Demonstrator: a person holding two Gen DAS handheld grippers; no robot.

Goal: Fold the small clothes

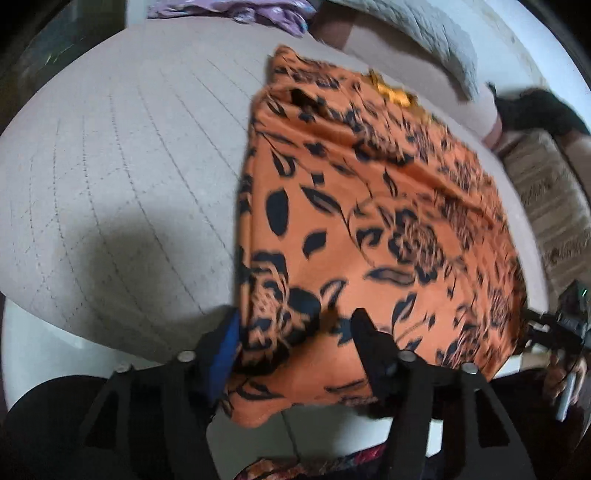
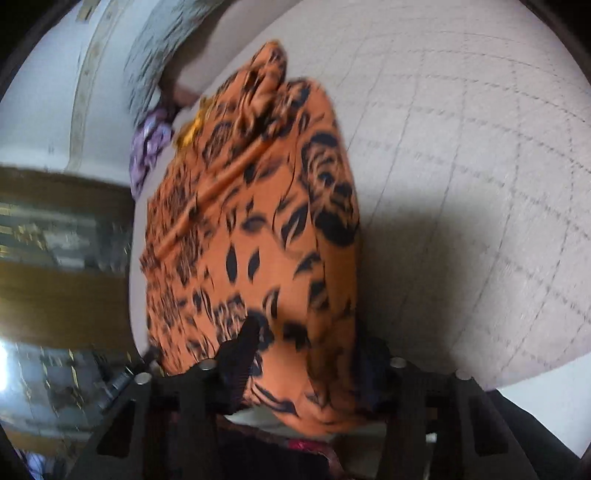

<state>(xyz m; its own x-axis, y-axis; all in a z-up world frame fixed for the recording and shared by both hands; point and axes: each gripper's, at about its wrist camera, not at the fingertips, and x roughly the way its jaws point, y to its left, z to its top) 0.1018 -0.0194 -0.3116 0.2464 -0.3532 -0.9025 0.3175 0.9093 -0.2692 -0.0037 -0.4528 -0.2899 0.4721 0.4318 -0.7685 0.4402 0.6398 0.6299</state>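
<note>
An orange garment with a black flower print [image 1: 369, 229] lies on the grey quilted surface [image 1: 122, 177], its near edge hanging over the front. My left gripper [image 1: 295, 328] is shut on the garment's near left corner; one finger lies on top of the cloth, the other under its edge. In the right wrist view the same garment [image 2: 258, 236] fills the middle, and my right gripper [image 2: 306, 339] is shut on its near right corner. The right gripper also shows in the left wrist view [image 1: 554, 328] at the cloth's far right edge.
A purple cloth [image 1: 258, 11] lies at the back of the quilted surface. A small yellow item [image 1: 391, 92] peeks from behind the garment. A white quilted pillow [image 1: 424, 33] is at the back right. A wooden shelf unit [image 2: 55, 258] stands to the left.
</note>
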